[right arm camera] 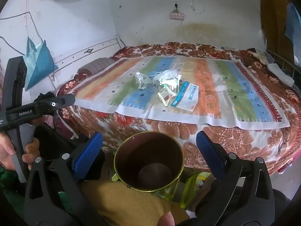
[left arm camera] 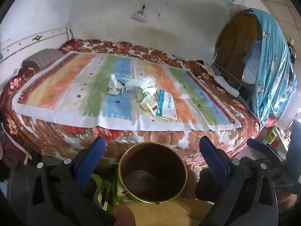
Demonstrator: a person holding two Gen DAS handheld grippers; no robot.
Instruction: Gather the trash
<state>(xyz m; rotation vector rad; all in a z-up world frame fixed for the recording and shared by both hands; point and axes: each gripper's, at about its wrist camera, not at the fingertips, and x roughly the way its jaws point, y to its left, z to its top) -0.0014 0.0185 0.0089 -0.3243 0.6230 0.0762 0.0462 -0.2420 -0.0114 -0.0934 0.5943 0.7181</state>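
The left claw (left arm camera: 152, 162) is hanging low by the bed with its blue pads (left arm camera: 90, 162) spread wide, pinching nothing. The right claw (right arm camera: 149, 153) is doing the same, its blue pads (right arm camera: 86, 154) wide apart and holding nothing. Between the pads of each claw, a round brown bin (left arm camera: 153, 173) with a gold rim is sitting down on the floor, right against the side of the bed. It is looking empty inside. Past the bin, a red flower blanket (left arm camera: 160, 137) is hanging over the bed edge. On top of it a striped cloth (left arm camera: 75, 94) is lying flat. The trash (left arm camera: 143, 94) is sitting in a little pile near the middle of that cloth: crumpled clear plastic (right arm camera: 140, 80), small packets (right arm camera: 166, 95) and a blue and white paper pack (right arm camera: 186, 96). Farther back, a gray pillow (left arm camera: 44, 58) is resting by the white wall (left arm camera: 105, 9)
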